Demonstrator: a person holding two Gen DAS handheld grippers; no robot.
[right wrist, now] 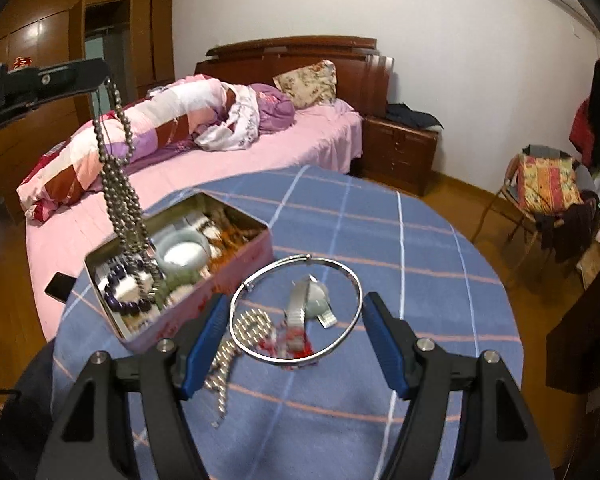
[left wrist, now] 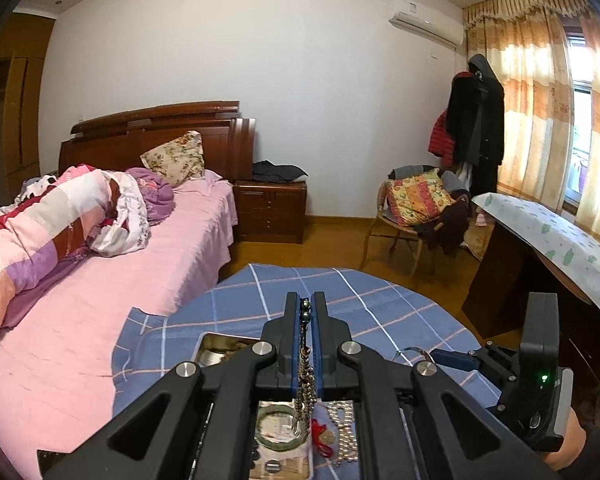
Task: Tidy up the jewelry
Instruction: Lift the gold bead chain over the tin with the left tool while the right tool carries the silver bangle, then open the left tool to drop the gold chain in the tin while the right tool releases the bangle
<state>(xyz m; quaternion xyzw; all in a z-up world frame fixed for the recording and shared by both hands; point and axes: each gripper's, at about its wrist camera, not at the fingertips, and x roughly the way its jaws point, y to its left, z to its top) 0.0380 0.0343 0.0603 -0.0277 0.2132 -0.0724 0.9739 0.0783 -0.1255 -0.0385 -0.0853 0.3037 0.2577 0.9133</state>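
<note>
My left gripper [left wrist: 306, 312] is shut on a dark bead necklace [left wrist: 305, 376], which hangs down over an open tin box [right wrist: 220, 276]. From the right wrist view the necklace [right wrist: 120, 184] dangles from the left gripper [right wrist: 100, 76] into the tin, which holds a pale jade bangle [right wrist: 182, 254], purple beads [right wrist: 120, 300] and other jewelry. My right gripper [right wrist: 294, 316] holds a thin silver bangle [right wrist: 296, 308] between its blue pads, wide apart, above the table. Under it lie a watch [right wrist: 304, 304], a pearl strand [right wrist: 236, 344] and a red item [right wrist: 296, 346].
The round table has a blue checked cloth [right wrist: 380, 240]. A pink bed [right wrist: 220, 160] stands just behind it on the left, with a black phone [right wrist: 60, 286] on its edge. A chair with clothes [right wrist: 548, 192] and a desk [left wrist: 540, 240] stand on the right.
</note>
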